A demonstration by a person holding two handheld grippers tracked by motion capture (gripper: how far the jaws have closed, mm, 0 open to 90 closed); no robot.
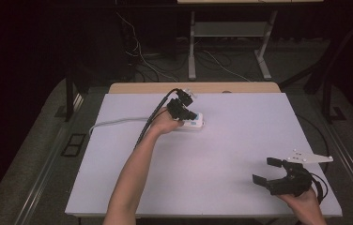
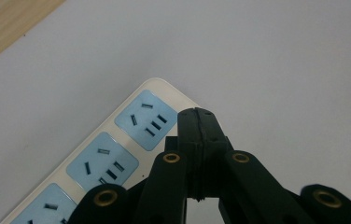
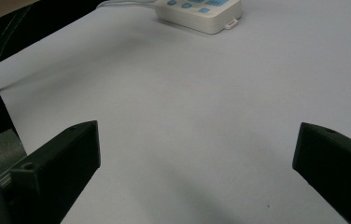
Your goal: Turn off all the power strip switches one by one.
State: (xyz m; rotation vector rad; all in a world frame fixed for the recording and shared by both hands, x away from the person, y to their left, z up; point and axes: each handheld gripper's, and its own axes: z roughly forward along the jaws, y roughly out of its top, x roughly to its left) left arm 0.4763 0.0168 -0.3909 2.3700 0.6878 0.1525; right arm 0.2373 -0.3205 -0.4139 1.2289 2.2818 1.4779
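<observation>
A white power strip (image 1: 194, 123) with light blue socket panels lies on the far middle of the white table top, its pale cable (image 1: 118, 121) running off to the left. My left gripper (image 1: 189, 114) hovers right over it, jaws pressed together with nothing between them. In the left gripper view the shut jaws (image 2: 197, 116) sit above the strip's end socket (image 2: 148, 120). My right gripper (image 1: 265, 170) rests near the front right corner, jaws spread wide and empty. The right gripper view looks across bare table to the power strip (image 3: 201, 13), past the open gripper (image 3: 197, 154).
The white table top (image 1: 221, 154) ends in a wooden strip (image 1: 193, 87) at the back. Beyond it stand desk legs (image 1: 192, 47) and loose cables on a dark floor. A forearm (image 1: 132, 178) crosses the front left of the table.
</observation>
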